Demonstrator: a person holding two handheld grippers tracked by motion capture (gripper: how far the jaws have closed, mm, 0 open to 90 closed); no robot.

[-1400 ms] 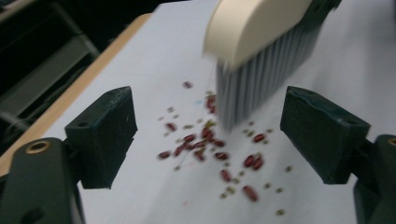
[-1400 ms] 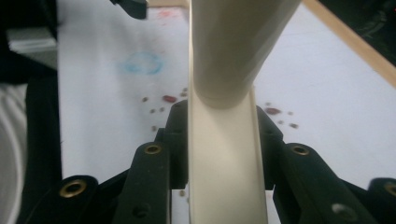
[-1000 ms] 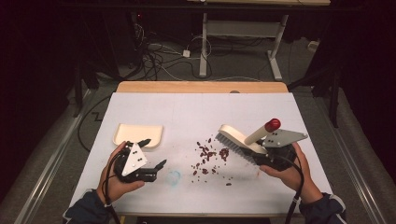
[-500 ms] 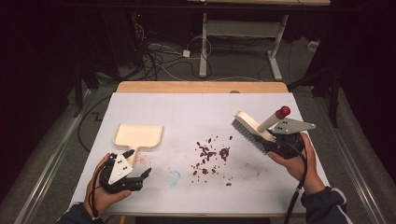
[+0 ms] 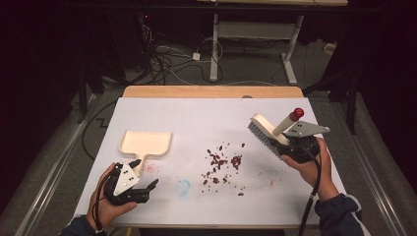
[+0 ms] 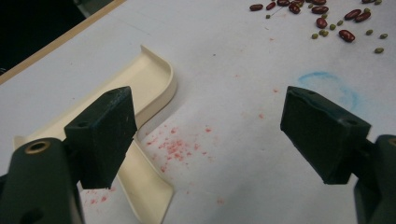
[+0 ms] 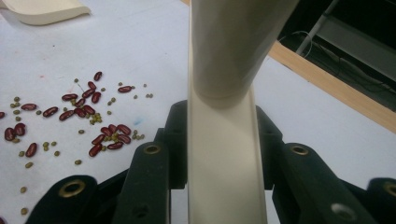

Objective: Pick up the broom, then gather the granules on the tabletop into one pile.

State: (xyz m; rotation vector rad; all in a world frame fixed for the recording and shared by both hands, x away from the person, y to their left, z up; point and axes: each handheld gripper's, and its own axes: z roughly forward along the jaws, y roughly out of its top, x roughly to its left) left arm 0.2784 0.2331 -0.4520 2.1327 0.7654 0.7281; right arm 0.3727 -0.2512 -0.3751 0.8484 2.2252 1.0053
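Risk: right hand-held gripper [image 5: 295, 145] clamped on brush [image 5: 265, 132] sweeps before left hand-held gripper [image 6: 205, 135], jaws wide, grips dustpan [image 5: 145, 144] handle; beans [image 5: 222, 162] scatter past dustpan.

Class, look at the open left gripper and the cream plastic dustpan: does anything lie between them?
Nothing visible does. The left gripper has its jaws open just short of the cream plastic dustpan; its handle lies by one jaw, with bare white table between.
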